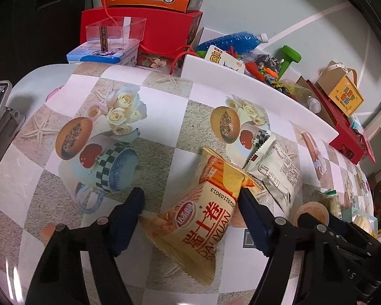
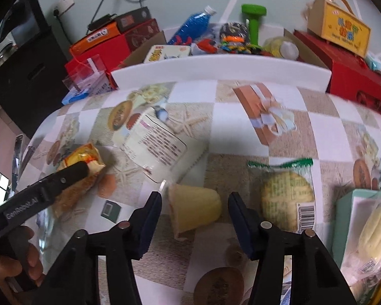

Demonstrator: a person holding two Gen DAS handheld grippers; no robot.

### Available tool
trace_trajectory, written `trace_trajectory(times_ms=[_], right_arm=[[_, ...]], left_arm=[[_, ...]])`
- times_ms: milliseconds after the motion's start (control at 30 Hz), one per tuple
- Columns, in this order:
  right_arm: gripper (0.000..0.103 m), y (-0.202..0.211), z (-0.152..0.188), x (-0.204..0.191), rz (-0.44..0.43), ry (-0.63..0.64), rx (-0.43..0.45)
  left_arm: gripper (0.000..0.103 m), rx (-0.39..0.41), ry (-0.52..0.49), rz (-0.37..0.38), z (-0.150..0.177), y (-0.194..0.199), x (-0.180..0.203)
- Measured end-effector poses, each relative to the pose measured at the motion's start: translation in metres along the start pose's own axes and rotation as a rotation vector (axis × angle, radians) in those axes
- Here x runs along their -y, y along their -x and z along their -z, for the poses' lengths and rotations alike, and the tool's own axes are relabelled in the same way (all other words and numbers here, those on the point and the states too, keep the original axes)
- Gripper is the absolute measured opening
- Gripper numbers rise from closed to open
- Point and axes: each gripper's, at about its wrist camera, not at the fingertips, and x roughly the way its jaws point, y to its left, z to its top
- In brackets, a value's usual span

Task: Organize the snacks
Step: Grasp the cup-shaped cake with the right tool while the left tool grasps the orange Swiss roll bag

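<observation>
Sorting snacks on a patterned tablecloth [image 1: 165, 117], both tongs spread wide.

A white packet [image 2: 155, 145] lies mid-table, just beside the orange snack bag [image 1: 203, 213], which sits between the parted fingers of the left gripper [image 1: 190, 198]; its far finger touches the bag's top edge. The right gripper [image 2: 194, 200], released, straddles a small yellow jelly cup [image 2: 194, 209] lying on its side, with a green-sealed cake [image 2: 287, 198] just right.

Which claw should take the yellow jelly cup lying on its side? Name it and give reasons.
Right. The right claw is open around the jelly cup, while the left claw brackets the egg-roll packet.
</observation>
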Motion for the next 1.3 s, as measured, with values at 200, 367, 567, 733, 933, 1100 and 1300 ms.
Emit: trace_trajectory(times_ms=[200,367,567,733,933,1100,1300], right_arm=[[0.052,-0.002,0.002,0.001,0.008,-0.002,0.006],[0.046,-0.002,0.004,-0.003,0.029,0.008,0.012],[0.044,0.002,0.009,-0.002,0.032,0.001,0.007],[0.042,0.011,0.015,0.001,0.025,-0.022,0.004],[0.040,0.026,0.020,-0.004,0.016,-0.019,0.013],[0.040,0.040,0.027,-0.009,0.006,-0.012,0.024],[0.040,0.076,0.030,-0.011,0.002,-0.016,0.091]], left_arm=[[0.071,-0.006,-0.038,-0.017,0.001,-0.002,0.007],[0.062,-0.015,-0.057,-0.016,0.002,-0.002,0.009],[0.054,-0.016,-0.051,0.002,0.002,0.000,0.007],[0.048,-0.034,-0.031,0.014,0.004,0.004,0.008],[0.045,-0.043,0.002,0.045,0.006,0.016,0.008],[0.044,-0.030,-0.002,0.034,0.005,0.032,0.009],[0.044,0.019,-0.008,0.022,0.001,0.064,0.012]])
